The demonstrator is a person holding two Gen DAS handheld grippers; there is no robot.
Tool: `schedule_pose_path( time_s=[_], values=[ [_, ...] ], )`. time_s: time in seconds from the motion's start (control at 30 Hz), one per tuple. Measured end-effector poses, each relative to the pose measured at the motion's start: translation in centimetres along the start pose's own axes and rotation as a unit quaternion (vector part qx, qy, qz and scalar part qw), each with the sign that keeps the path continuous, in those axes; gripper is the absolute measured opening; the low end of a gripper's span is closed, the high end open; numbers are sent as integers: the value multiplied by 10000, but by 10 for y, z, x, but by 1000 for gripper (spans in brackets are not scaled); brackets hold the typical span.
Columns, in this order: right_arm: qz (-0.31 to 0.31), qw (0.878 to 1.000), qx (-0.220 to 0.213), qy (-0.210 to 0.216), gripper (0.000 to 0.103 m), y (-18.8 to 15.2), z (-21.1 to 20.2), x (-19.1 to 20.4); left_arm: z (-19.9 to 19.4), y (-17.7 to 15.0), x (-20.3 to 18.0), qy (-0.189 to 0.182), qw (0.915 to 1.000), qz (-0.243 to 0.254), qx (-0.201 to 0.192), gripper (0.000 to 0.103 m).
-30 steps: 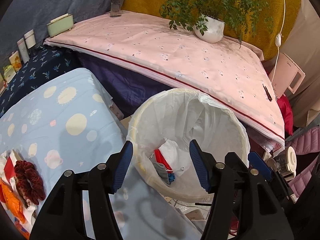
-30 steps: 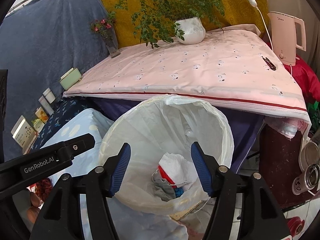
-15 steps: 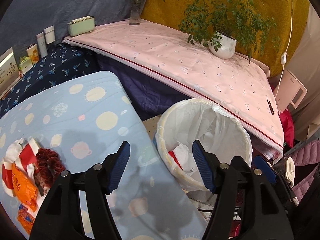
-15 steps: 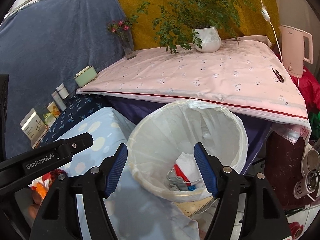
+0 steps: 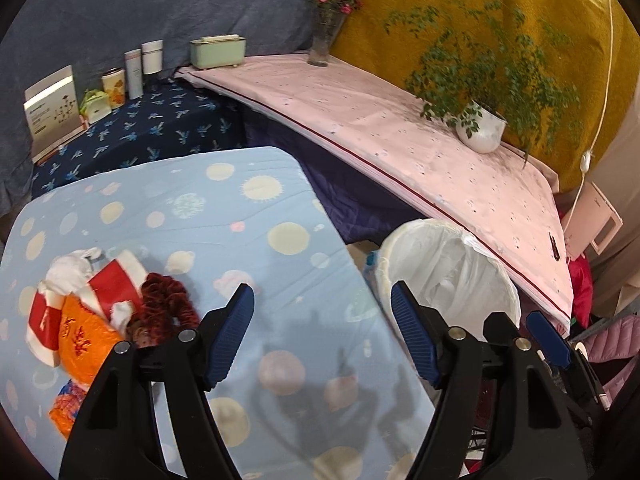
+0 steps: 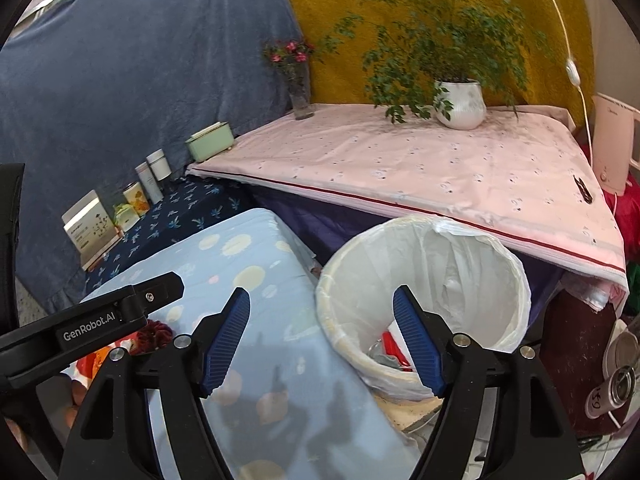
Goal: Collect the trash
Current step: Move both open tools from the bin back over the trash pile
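Note:
A white-lined trash bin (image 5: pixel 448 276) (image 6: pixel 424 280) stands on the floor beside the light-blue planet-print table (image 5: pixel 192 216) (image 6: pixel 256 264). Some red and grey trash (image 6: pixel 390 350) lies in its bottom. On the table's left lies a heap of wrappers: red-and-white ones (image 5: pixel 108 284), an orange one (image 5: pixel 84 344) and a dark red scrunchie (image 5: pixel 164 308). My left gripper (image 5: pixel 322 334) hangs over the table's right edge, its jaws opening with nothing between them. My right gripper (image 6: pixel 320 338) hovers by the bin's near-left rim, its jaws also opening and empty. The left gripper's body (image 6: pixel 92 320) shows at the left of the right wrist view.
A pink-covered table (image 5: pixel 400 148) behind the bin carries a potted plant (image 5: pixel 480 132), a flower vase (image 5: pixel 324 40) and a mint box (image 5: pixel 218 52). Bottles and cartons (image 5: pixel 132 68) stand on a dark-blue floral cloth. A pink kettle (image 6: pixel 612 148) and cans (image 6: pixel 616 384) sit at the right.
Both grippers have drawn back up and leftward from over the bin toward the blue table. Their jaws have widened. The wrapper heap has come further into the left wrist view.

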State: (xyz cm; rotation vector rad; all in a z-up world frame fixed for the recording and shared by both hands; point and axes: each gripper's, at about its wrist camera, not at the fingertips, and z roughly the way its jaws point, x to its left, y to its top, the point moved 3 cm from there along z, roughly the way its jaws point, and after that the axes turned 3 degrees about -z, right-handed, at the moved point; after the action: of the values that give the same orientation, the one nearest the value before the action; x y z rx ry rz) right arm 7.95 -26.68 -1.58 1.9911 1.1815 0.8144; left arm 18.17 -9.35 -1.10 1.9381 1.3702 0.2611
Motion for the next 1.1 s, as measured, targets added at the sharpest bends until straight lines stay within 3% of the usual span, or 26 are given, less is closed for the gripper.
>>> schedule_pose_path(
  time_s=[0.57,0.7,1.1],
  values=[
    [-813,9958,49,422,76,-12,-10,99,-52,-14,112,650,9939,-796,-406,75],
    [-986,9938,93,503,76,-19,-10,124,-64,-21,138,805,9906,-994,-493,81],
    [-1331,9870,397,811,76,-46,-3,182,-83,-43,206,1317,9818,-1290,-462,82]
  ],
)
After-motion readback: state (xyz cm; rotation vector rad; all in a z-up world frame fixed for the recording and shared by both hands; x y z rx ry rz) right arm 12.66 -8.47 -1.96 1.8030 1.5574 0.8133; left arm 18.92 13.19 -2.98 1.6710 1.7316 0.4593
